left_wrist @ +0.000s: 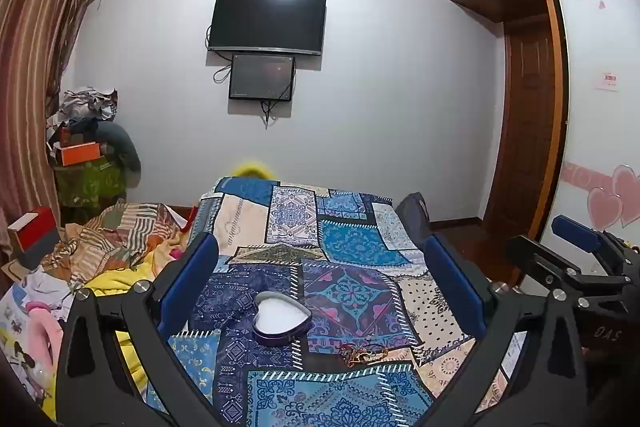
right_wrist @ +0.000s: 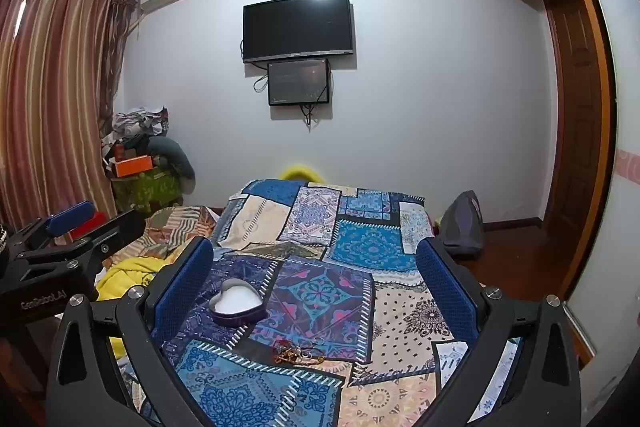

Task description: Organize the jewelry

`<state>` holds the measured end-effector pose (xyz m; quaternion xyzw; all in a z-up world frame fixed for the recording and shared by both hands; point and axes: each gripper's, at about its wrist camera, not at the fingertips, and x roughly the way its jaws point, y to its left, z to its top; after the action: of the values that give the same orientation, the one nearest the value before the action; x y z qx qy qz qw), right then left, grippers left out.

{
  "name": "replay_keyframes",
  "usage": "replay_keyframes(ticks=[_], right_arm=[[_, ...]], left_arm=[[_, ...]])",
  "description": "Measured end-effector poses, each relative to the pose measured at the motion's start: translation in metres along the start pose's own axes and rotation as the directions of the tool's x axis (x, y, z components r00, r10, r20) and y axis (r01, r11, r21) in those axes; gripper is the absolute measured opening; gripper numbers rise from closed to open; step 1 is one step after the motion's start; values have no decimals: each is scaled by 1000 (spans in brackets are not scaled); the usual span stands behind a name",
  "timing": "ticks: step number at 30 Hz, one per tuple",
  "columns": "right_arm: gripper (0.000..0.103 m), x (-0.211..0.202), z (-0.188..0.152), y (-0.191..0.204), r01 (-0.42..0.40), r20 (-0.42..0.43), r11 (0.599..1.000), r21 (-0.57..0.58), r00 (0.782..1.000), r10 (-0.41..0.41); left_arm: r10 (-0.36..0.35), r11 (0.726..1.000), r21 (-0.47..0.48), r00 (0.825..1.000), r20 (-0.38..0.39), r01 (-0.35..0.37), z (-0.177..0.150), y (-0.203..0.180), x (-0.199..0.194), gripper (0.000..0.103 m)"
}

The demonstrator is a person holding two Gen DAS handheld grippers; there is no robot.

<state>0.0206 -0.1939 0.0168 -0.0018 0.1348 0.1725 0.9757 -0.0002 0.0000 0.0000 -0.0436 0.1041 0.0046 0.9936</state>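
The jewelry (left_wrist: 362, 351), a small tangle of gold chain with reddish thread and a ring or two, lies loose on the patchwork bedspread (left_wrist: 352, 247), low between the fingers of both grippers and nearer the right finger of the left gripper (left_wrist: 318, 283), whose jaws stand wide apart and hold nothing. Just beyond the tangle, toward that gripper's left finger, sits the heart-shaped tin (left_wrist: 282, 321), open, white inside and apparently empty. From the right gripper (right_wrist: 316, 281), likewise spread wide and empty, the tin (right_wrist: 237, 306) is close beside the left finger and the tangle (right_wrist: 298, 354) sits nearer and about midway between the jaws. Neither gripper touches anything; both hover above the bed. The worry, I'd guess, is the knot itself: pinching one strand could drag the whole clump, or a thin chain could slip between the pads. The soft, busy cloth may give under pressure and hide a dropped ring, and the light tin could skid if nudged.
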Motion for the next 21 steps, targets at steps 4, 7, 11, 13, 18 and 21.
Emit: replay_keyframes(ticks=[4,7,11,13,18,21], right_arm=[[101,-2,0,0,2,-2,1000,0,1000,-2],[101,-3,1,1,4,0,1000,0,1000,-4],[101,0,0,-1,4,0,1000,1,1000,-4],[101,-1,-2,-5,1,0,1000,1,1000,-1],[101,-3,-1,-1,-6,-3,1000,0,1000,6],[101,-3,0,0,-9,-3,1000,0,1000,9]], left_arm=[[-4,1000,2,1000,-3,4,0,-1,-2,103],[-8,1000,7,1000,-2,8,-2,-1,-2,103],[-7,1000,14,1000,-1,7,-8,-4,0,103],[-8,1000,15,1000,-14,8,-4,-3,3,103],[-5,1000,26,1000,-22,6,-3,-4,2,103],[-4,1000,25,1000,-29,4,-3,-4,3,103]])
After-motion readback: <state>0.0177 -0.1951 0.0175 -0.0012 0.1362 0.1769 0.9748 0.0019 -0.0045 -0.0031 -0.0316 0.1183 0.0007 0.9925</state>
